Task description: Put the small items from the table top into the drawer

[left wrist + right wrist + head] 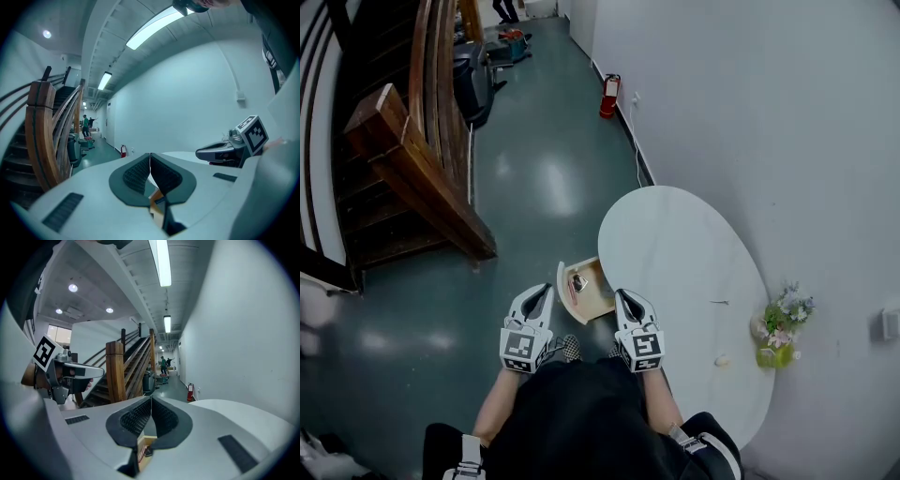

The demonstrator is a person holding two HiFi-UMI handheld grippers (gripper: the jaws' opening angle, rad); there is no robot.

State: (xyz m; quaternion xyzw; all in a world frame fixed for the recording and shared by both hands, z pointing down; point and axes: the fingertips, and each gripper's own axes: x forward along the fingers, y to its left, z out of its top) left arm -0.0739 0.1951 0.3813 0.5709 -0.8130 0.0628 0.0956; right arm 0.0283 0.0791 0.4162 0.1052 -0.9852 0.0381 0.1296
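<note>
A wooden drawer (598, 302) stands pulled out from the near-left edge of the white oval table (675, 244), with a small dark item (578, 281) lying inside it. My left gripper (536, 292) and right gripper (625, 296) hover side by side just in front of the drawer, both shut with nothing between the jaws. In the left gripper view the pads (140, 173) meet, and the right gripper (220, 152) shows at the right. The right gripper view shows its pads (161, 418) closed, with the drawer (149, 442) below them. On the table lie a small pale item (722, 360) and a thin dark one (717, 302).
A vase of flowers (780, 323) stands at the table's right edge by the white wall. A wooden staircase (412, 159) rises at the left. A red fire extinguisher (608, 96) sits against the wall down the corridor, where people stand far off.
</note>
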